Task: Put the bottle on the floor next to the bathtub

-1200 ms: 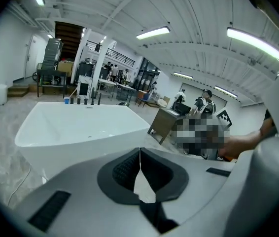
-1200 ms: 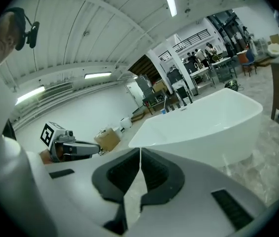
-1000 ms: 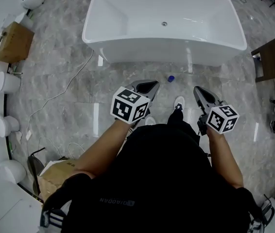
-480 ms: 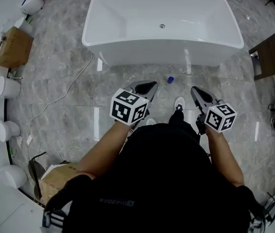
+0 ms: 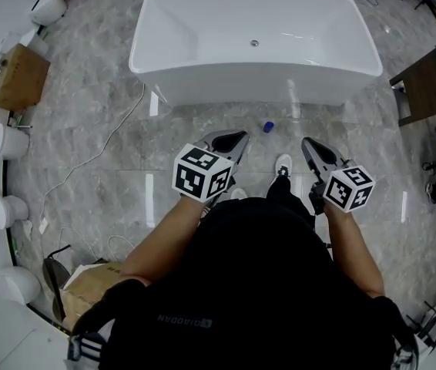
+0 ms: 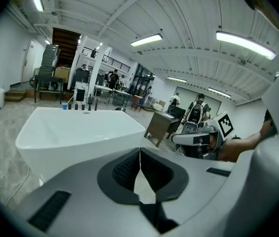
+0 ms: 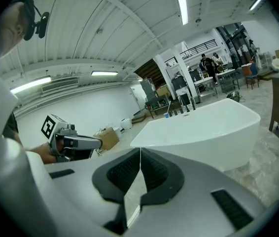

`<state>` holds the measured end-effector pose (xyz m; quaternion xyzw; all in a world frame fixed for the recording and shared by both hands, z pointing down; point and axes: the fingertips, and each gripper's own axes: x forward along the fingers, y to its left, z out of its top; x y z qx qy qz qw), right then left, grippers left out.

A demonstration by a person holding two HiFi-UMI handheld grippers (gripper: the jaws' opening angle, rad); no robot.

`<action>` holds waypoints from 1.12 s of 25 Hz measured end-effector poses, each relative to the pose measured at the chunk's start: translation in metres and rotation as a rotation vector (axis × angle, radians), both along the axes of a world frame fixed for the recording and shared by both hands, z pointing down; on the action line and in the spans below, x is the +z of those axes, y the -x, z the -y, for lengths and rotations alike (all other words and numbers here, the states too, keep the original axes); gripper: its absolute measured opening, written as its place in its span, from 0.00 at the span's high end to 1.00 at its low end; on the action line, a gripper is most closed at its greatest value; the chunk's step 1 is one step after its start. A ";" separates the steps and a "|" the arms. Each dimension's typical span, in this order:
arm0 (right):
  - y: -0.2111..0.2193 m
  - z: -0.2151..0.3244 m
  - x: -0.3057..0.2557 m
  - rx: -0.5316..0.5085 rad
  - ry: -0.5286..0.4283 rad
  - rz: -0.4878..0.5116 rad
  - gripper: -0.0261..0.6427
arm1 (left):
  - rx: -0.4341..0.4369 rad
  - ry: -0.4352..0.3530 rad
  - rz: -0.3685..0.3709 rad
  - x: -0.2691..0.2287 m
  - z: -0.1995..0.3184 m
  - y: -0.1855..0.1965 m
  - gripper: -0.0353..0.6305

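Note:
The white bathtub [image 5: 256, 72] fills the top of the head view. A small bottle with a blue cap [image 5: 267, 127] stands upright on the grey marble floor just in front of the tub. My left gripper [image 5: 237, 138] hangs to the bottle's lower left, shut and empty. To its lower right my right gripper [image 5: 306, 144] is likewise shut and empty. In the left gripper view the shut jaws [image 6: 139, 154] point toward the bathtub [image 6: 75, 130], and the right gripper [image 6: 198, 139] shows beside it. The right gripper view has its shut jaws [image 7: 140, 154] before the bathtub [image 7: 203, 127].
A dark wooden side table [image 5: 424, 87] stands right of the tub. A cardboard box [image 5: 14, 72] and white fixtures [image 5: 2, 141] line the left wall. A white cable [image 5: 102, 141] trails over the floor. Another box [image 5: 87, 280] lies at lower left. My shoe [image 5: 283, 163] is between the grippers.
The head view has shifted a little, so the taps at the tub's far rim now show. Both grippers stay shut and hold their places in the frame.

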<state>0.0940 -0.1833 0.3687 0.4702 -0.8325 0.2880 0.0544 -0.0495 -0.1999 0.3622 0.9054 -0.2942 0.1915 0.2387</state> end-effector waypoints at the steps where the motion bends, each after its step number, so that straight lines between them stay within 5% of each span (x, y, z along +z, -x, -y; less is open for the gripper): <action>1: 0.002 -0.003 0.000 0.011 -0.001 0.004 0.90 | 0.009 0.004 0.001 0.002 -0.003 0.002 0.92; 7: 0.002 -0.019 0.001 0.059 0.009 0.023 0.90 | 0.048 0.016 0.007 0.008 -0.018 0.006 0.92; 28: -0.033 -0.062 -0.031 -0.030 -0.067 -0.010 0.90 | -0.039 -0.031 -0.043 -0.012 -0.066 -0.033 0.92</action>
